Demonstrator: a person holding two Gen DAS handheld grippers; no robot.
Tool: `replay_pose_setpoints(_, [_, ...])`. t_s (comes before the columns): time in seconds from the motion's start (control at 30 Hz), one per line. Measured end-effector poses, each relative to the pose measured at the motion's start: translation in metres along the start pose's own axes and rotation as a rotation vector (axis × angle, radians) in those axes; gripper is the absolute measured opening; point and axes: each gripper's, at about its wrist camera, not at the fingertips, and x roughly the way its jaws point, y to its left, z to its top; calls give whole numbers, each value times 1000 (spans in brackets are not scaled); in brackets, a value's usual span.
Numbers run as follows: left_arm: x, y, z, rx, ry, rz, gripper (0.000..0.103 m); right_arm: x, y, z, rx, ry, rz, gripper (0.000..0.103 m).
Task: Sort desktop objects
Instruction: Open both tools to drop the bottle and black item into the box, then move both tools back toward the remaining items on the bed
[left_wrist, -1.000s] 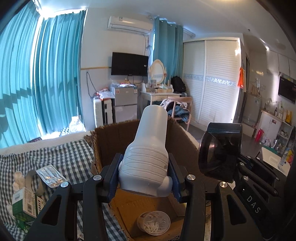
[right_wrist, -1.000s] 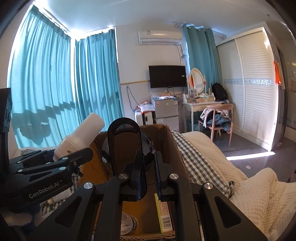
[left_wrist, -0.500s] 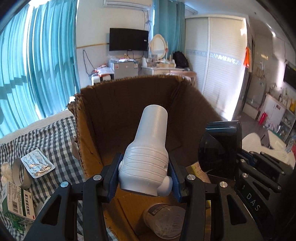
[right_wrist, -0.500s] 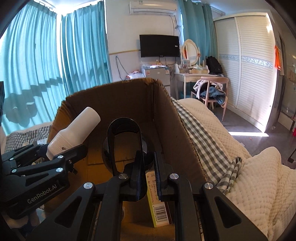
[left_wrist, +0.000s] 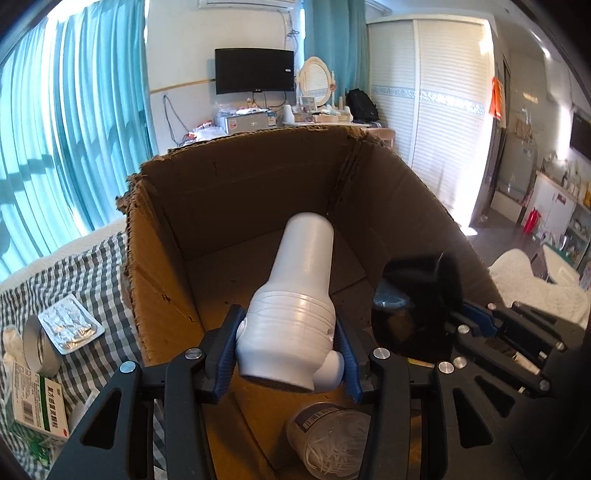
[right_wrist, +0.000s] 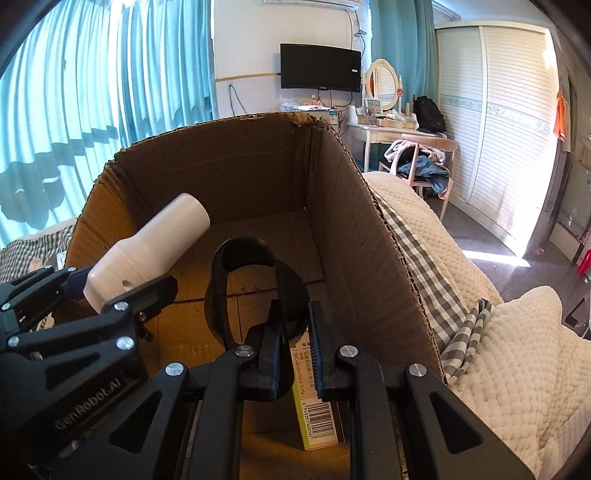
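Left claw: clamped on the wide ribbed base of a white bottle, blue pads pressed to both its sides.
White bottle: tilted, narrow end pointing forward and down into the cardboard box; held above the box floor, touching nothing else.
Right claw: jaws just been opening; now slightly apart, with the rim of a black holder between them. Left pad against the black plastic, a gap showing at the right pad.
Black holder: inside the box, near its right wall, tall loop handle standing upward; lower end appears to reach the box floor, though contact not clearly seen.
Cardboard box: open at the top, torn edges, standing on a checked cloth over a bed.
Inside the box: a clear round tub with a barcode label lying at the near end under the left claw; a yellow-green carton with a barcode lying beneath the right claw.
Outside the box, left side: a foil pill strip, a roll of tape and a green-and-white medicine carton, all on the checked cloth.
Right of the box: a cream quilted blanket.
Background: teal curtains.
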Motion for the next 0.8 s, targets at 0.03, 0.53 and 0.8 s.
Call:
replay_pose_setpoints(0.03, [-2, 2, 1, -15, -4, -4, 51, -1, 1, 0, -6, 0, -4, 31])
replay_pose_setpoints(0.53, [-82, 25, 15, -103, -165, 6, 61, -48, 6, 6, -39, -119, -57, 62])
replay_pose_setpoints(0.8, [-133, 33, 17, -120, -261, 42, 77, -90, 14, 12, -27, -224, -27, 74])
